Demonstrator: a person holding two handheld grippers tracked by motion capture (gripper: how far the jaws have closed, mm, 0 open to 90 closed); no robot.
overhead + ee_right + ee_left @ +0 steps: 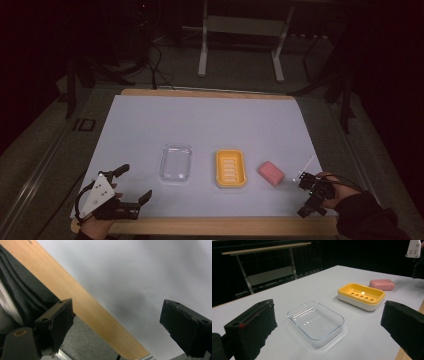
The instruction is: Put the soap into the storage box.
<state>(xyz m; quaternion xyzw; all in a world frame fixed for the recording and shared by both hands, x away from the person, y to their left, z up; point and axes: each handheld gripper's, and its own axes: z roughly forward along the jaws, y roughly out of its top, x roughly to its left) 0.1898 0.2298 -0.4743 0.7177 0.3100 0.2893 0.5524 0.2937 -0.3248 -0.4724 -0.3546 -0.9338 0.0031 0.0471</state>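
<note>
Pink soap (pixel 271 173) near right gripper (pixel 117 325), jaws apparently empty.

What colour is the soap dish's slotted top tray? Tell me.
Yellow-orange, on a white base: the soap dish shows this best in the left gripper view.

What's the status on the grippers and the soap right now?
Left gripper open, empty, near table edge. Right gripper open, empty, beside pink soap, not touching. Yellow soap dish empty. Nothing in the way.

No legible text (labels, numbers) anywhere
</note>
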